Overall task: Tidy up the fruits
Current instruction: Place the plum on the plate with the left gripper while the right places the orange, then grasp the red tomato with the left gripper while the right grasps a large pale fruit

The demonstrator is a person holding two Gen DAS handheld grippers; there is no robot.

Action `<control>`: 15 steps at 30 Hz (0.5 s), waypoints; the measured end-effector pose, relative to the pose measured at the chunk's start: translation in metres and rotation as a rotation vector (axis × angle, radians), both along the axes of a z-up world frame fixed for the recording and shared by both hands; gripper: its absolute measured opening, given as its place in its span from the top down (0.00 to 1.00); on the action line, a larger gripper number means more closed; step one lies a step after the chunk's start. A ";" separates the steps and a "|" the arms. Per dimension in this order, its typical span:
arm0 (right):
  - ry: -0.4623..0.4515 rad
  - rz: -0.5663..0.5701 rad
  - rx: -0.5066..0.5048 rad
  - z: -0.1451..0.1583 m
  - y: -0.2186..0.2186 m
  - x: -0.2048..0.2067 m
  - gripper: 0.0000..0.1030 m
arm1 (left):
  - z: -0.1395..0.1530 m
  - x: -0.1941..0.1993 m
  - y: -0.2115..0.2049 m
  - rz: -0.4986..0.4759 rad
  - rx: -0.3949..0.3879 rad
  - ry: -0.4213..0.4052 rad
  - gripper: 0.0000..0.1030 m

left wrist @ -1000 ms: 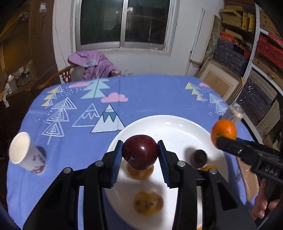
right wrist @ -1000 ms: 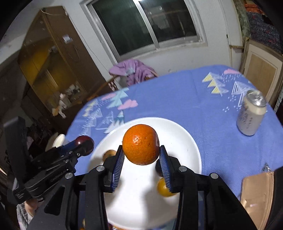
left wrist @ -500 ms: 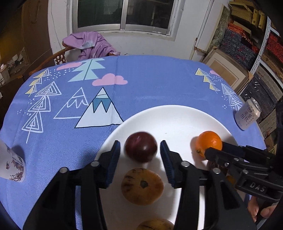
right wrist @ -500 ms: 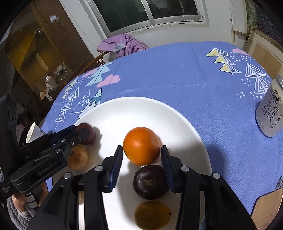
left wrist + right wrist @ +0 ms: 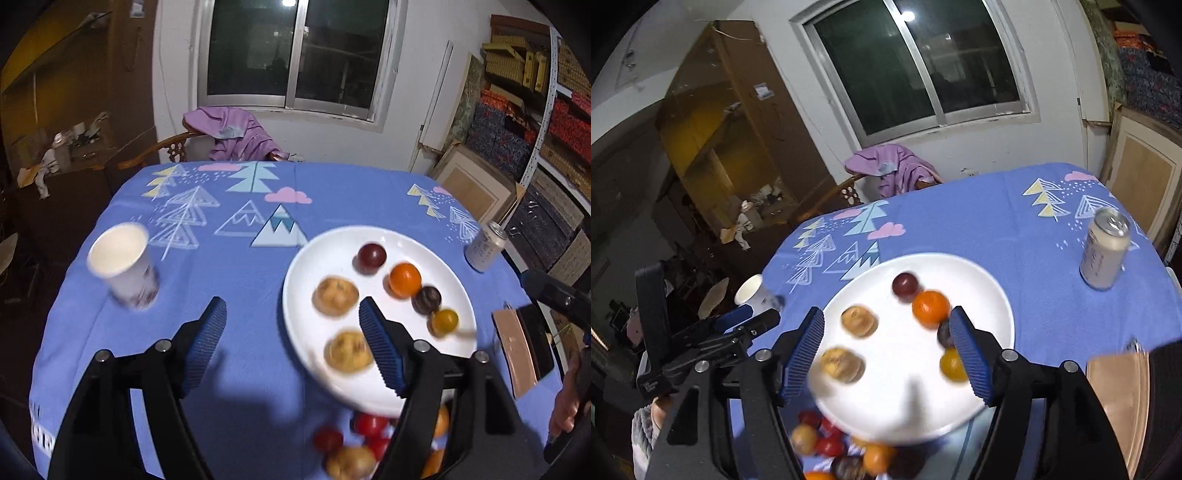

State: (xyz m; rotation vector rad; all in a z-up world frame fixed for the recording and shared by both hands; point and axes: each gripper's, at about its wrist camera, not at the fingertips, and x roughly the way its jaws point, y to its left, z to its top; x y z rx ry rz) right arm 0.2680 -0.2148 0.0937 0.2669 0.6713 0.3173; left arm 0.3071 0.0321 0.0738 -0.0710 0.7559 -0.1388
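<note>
Loose red and orange fruits (image 5: 369, 439) at lower frame are waiting: both emptied grippers' jaws are opening, so approach wide, closing gently.

Ahead of the left gripper (image 5: 290, 341), between its opening jaws, lies bare blue cloth (image 5: 236, 280); a paper cup (image 5: 123, 267) stands ahead-left, the white plate (image 5: 303, 266) ahead-right. Loose fruit (image 5: 349, 459) crowds the cloth beneath it. A can (image 5: 1104, 253) stands well right of the right gripper (image 5: 886, 350).
</note>
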 end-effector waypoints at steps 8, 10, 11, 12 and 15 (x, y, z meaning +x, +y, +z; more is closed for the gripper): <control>0.053 -0.068 0.160 -0.075 -0.029 -0.099 0.29 | -0.033 -0.142 0.003 -0.022 0.044 -0.051 0.22; 0.102 -0.075 0.195 -0.092 -0.033 -0.105 0.29 | -0.046 -0.166 0.001 -0.037 0.043 -0.038 0.22; 0.128 -0.075 0.214 -0.098 -0.035 -0.106 0.29 | -0.053 -0.177 -0.001 -0.046 0.044 -0.030 0.22; 0.138 -0.077 0.223 -0.102 -0.036 -0.108 0.29 | -0.057 -0.185 -0.002 -0.055 0.046 -0.026 0.22; 0.126 -0.082 0.215 -0.102 -0.036 -0.109 0.28 | -0.070 -0.205 0.000 -0.067 0.041 -0.018 0.18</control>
